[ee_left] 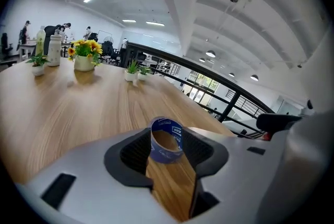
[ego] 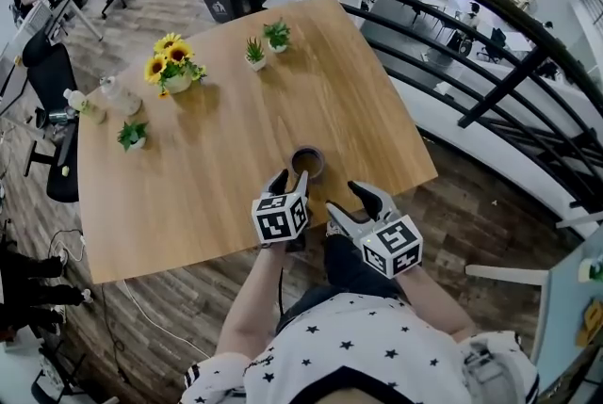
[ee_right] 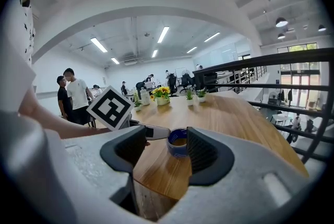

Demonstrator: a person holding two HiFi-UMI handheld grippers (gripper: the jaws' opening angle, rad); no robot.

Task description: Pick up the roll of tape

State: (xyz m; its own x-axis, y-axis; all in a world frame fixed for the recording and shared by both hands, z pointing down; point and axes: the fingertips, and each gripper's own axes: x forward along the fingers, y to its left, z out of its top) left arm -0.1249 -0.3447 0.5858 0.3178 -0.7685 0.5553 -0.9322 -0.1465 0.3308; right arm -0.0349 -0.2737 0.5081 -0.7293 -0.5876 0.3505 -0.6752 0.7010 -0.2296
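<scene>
The roll of tape (ego: 308,161) is blue with a brown core and lies flat on the wooden table (ego: 217,176) near its front edge. My left gripper (ego: 291,178) is just short of it and open. In the left gripper view the roll (ee_left: 167,140) sits in line with the gap between the jaws of the left gripper (ee_left: 168,152), at their tips. My right gripper (ego: 346,198) is open off the table's front edge, to the right of the roll. The right gripper view has the roll (ee_right: 178,143) farther ahead, beyond the right gripper (ee_right: 167,150), with nothing held.
A pot of sunflowers (ego: 174,68), three small potted plants (ego: 277,35) (ego: 254,52) (ego: 133,136) and two bottles (ego: 121,94) stand at the table's far side. A dark railing (ego: 452,35) runs along the right. An office chair (ego: 52,82) stands at the left.
</scene>
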